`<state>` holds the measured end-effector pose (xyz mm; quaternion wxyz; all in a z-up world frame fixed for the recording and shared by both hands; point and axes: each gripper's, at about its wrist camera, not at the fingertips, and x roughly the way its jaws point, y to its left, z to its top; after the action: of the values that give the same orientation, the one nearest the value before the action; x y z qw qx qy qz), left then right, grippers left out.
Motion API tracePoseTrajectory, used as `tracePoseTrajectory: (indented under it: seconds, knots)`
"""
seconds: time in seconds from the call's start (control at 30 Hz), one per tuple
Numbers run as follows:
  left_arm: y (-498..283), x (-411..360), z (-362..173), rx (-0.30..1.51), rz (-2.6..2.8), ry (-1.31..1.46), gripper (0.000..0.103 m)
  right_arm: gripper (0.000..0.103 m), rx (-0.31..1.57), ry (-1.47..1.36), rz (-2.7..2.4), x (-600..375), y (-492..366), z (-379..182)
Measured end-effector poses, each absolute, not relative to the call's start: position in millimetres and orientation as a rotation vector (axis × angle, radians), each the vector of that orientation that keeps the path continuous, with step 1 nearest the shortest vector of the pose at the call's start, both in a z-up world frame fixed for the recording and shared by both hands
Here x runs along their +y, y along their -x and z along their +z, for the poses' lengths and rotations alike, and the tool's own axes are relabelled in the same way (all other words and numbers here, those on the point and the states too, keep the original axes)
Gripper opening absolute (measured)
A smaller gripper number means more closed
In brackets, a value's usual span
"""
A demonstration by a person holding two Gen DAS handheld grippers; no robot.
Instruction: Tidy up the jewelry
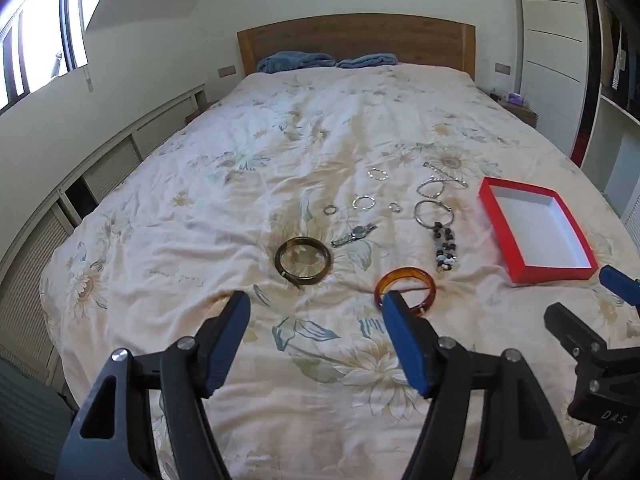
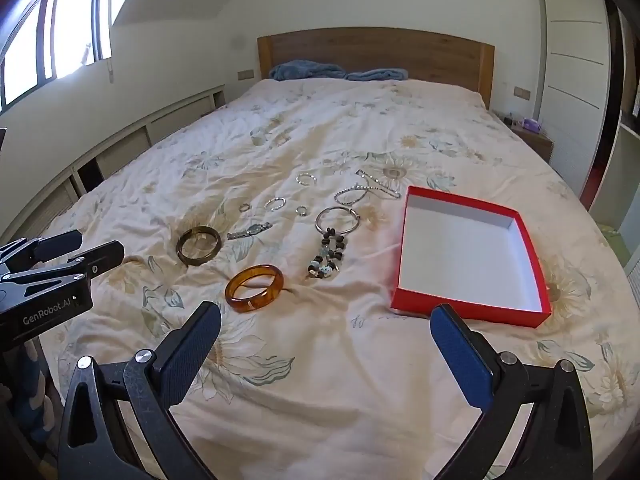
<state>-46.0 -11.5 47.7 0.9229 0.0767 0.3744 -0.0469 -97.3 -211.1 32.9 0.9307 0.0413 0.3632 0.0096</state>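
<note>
Both the left gripper [image 1: 316, 312] and the right gripper [image 2: 326, 320] are open and empty above the bed [image 2: 320, 380]; the amber bangle [image 1: 405, 290] lies flat just beyond the left one, with the red box [image 2: 468, 248] far right.

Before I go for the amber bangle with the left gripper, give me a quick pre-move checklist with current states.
1. Left gripper open: ok, jaws wide apart.
2. Right gripper open and holding nothing: ok.
3. Amber bangle free of other pieces: ok, lies alone on the bedspread.
4. Red box open, nothing inside: ok.
5. Path from bangle to box: not ok, bead necklace lies between them.
6. Bangle flat on the bedspread: ok.
</note>
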Motion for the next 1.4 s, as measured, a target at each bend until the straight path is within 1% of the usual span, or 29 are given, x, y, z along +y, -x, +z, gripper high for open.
tracePoseTrajectory:
  seconds: [0.1,0.47,1.4]
  knots:
    - [47.3,-12.3,52.3,0.761,-0.093,-0.169,0.067,0.103,0.735,-0.081,0.011,-208.7,101.3,35.4]
    - [52.0,-15.5,41.4,0.762,-0.112,-0.179,0.067,0.103,0.719,-0.067,-0.018,-202.6,109.1,32.4]
    - [42.9,-20.3,23.8,0.804,-0.180,-0.172,0.067,0.103,0.775,-0.056,-0.073,-202.1,100.5,17.0]
